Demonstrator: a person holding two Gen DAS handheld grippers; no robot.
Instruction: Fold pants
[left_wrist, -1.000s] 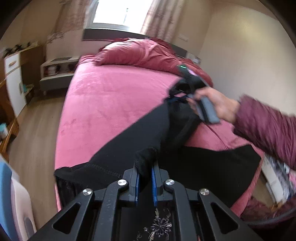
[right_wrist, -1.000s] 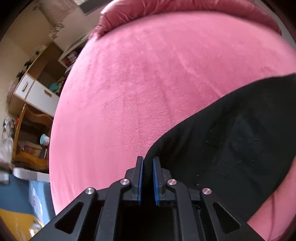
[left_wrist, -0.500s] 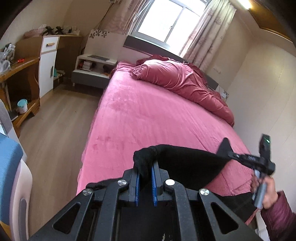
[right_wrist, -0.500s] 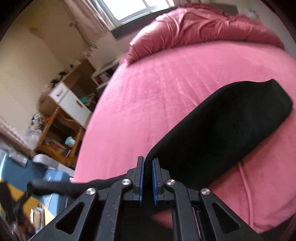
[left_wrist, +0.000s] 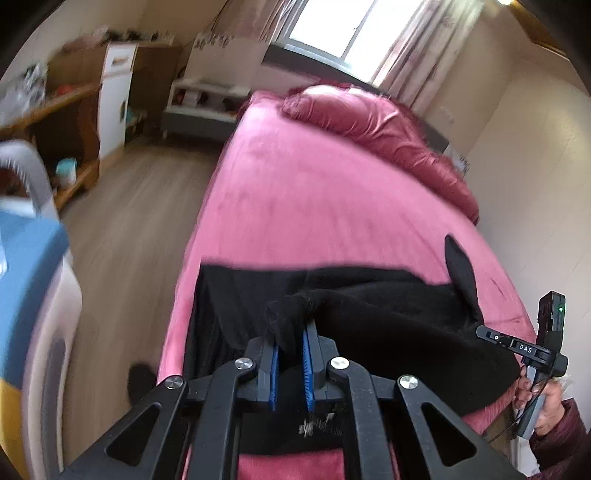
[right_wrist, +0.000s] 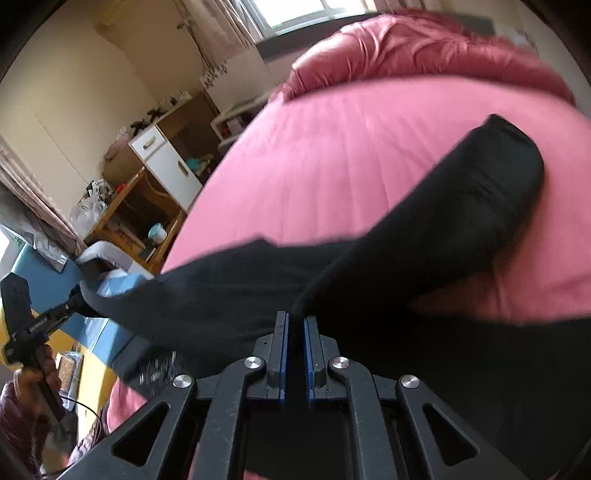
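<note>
both claws pinch black cloth: left gripper (left_wrist: 291, 356) clamps a bunched edge of the pants (left_wrist: 388, 325), right gripper (right_wrist: 294, 352) nips a fold. just ahead, the pants spread across the pink bed (left_wrist: 314, 206); farther off, a red duvet (left_wrist: 373, 125) under the window (left_wrist: 332, 29).
</note>
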